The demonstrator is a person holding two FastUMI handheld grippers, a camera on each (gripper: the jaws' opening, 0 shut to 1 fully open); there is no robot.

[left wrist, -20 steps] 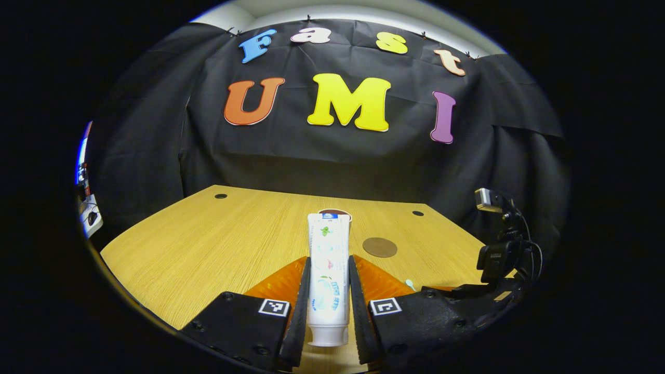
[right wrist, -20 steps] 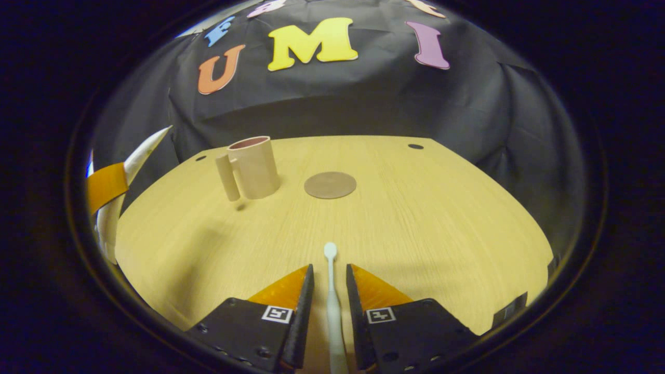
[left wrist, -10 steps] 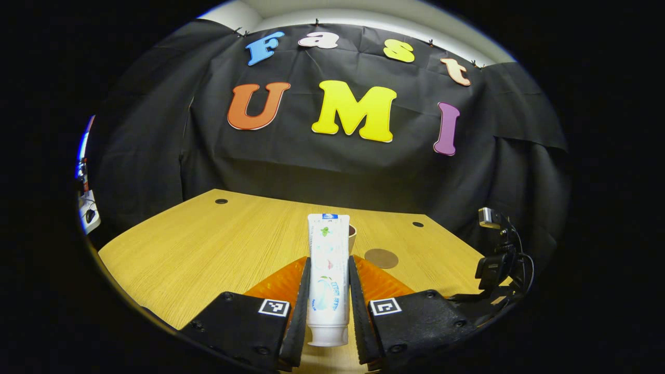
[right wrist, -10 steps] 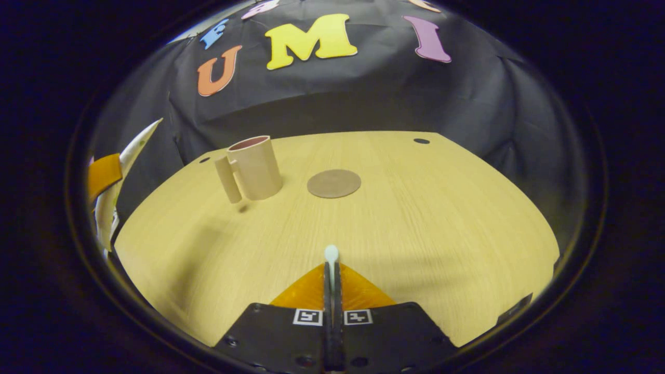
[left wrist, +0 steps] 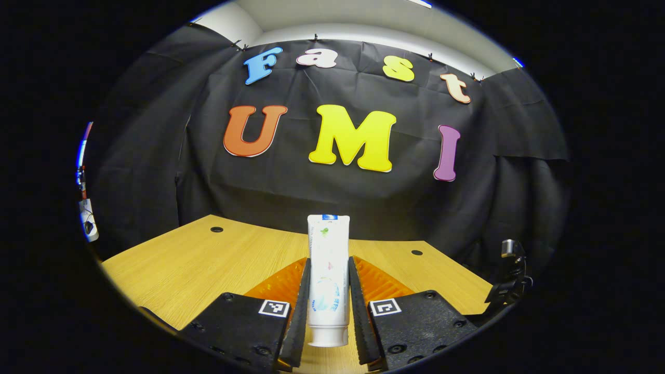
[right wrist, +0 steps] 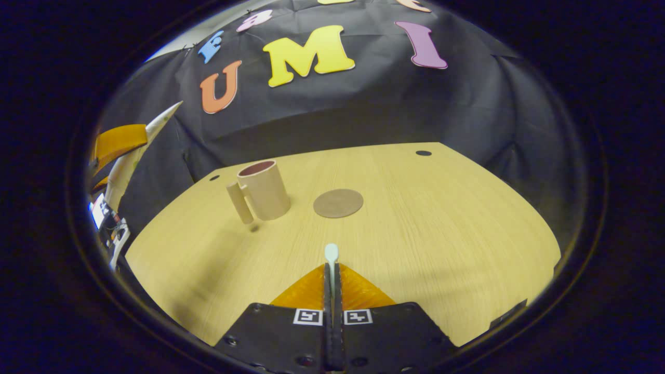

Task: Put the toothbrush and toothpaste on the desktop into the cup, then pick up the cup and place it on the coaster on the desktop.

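1. Between my left gripper point(left wrist: 329, 291) fingers: the toothpaste tube point(left wrist: 328, 270), pinched on both sides, cap end toward me, crimped end pointing forward above the wooden desktop point(left wrist: 208, 259).
2. Right gripper point(right wrist: 332, 291): fingers pressed nearly together on the toothbrush point(right wrist: 331, 259), handle clamped, pale head poking out ahead of the fingertips.
3. Right gripper view also shows the tube at the far left edge, raised and tilted, well apart from the cup.
4. Cup point(right wrist: 265, 189): beige mug, upright on the desktop, handle toward my side, mouth open, nothing seen standing up out of it.
5. Coaster point(right wrist: 338, 203): round brown disc, just beside the cup, bare on top; the two do not touch.
6. Progress, as I judge it: both items are gripped and off the desk surface, neither is in the cup. Left to do: drop tube and brush into the cup, then carry the cup onto the coaster.
7. Caution: the cup mouth is narrow for two items.
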